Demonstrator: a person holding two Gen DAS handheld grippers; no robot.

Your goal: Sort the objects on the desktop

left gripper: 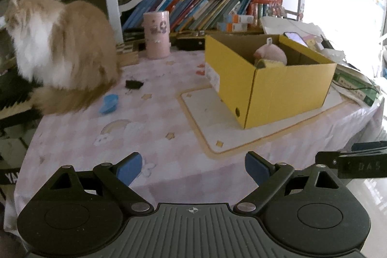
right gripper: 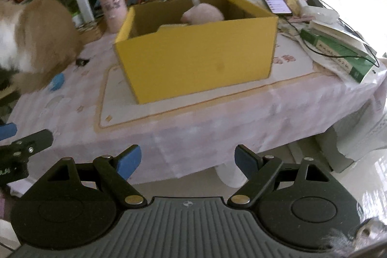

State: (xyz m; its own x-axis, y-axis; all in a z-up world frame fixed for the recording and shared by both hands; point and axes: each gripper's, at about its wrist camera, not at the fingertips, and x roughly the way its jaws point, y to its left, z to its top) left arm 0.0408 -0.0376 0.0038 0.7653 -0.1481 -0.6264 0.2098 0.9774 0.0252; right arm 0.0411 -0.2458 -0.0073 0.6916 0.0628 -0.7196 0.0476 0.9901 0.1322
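Note:
A yellow cardboard box (left gripper: 285,93) stands on the pink-clothed table (left gripper: 150,132), with a pink plush toy (left gripper: 272,53) inside; the box (right gripper: 198,64) and toy (right gripper: 203,13) also show in the right wrist view. A small blue object (left gripper: 108,104) and a small black object (left gripper: 133,84) lie on the cloth left of the box. My left gripper (left gripper: 193,169) is open and empty at the table's near edge. My right gripper (right gripper: 188,162) is open and empty, just off the near edge below the box.
A fluffy orange-and-white cat (left gripper: 60,50) sits on the table's left side. A pink cylinder (left gripper: 156,34) stands at the back. A phone (right gripper: 274,1), green book (right gripper: 338,55) and cables lie right of the box. Bookshelves (left gripper: 193,9) stand behind.

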